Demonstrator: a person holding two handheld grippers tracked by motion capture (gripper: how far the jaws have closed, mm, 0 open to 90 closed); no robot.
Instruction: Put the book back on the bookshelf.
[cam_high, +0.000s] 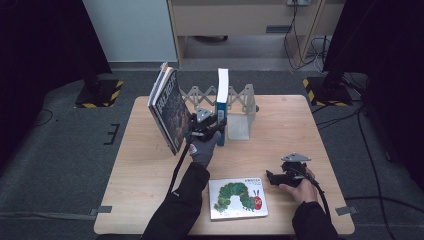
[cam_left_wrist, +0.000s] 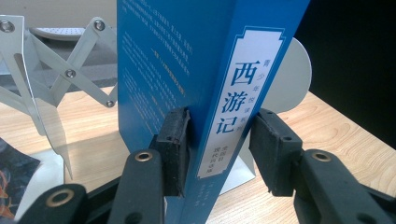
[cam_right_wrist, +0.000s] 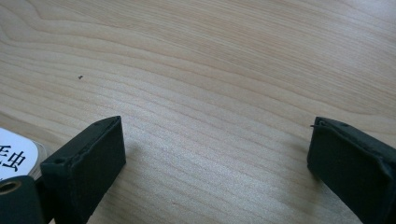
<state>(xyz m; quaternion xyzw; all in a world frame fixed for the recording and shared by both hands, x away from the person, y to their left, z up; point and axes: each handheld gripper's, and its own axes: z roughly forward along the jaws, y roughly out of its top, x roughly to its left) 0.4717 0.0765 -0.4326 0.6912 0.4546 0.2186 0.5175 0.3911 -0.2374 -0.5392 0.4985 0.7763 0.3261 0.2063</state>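
Two jaws of my left gripper (cam_left_wrist: 219, 149) straddle blue book (cam_left_wrist: 187, 70), centre frame: left pad touching, right pad off, no clamp yet. Squeeze evenly, keep upright. Right gripper (cam_right_wrist: 217, 158) gaping, idle on table (cam_right_wrist: 210, 70).

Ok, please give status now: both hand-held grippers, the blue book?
Left hand-held gripper straddles upright blue book, one pad off. Right hand-held gripper open, empty. Bookend close beside.

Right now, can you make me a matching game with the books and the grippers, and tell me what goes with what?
Things:
1. blue book
2. caterpillar book
3. dark book
4. right hand-held gripper

Places or states:
A. lying flat on the table's near edge
B. leaning at the rack's left end
C. standing upright between the left hand-held gripper's jaws
D. open over bare wood

Pairs: 1-C, 2-A, 3-B, 4-D
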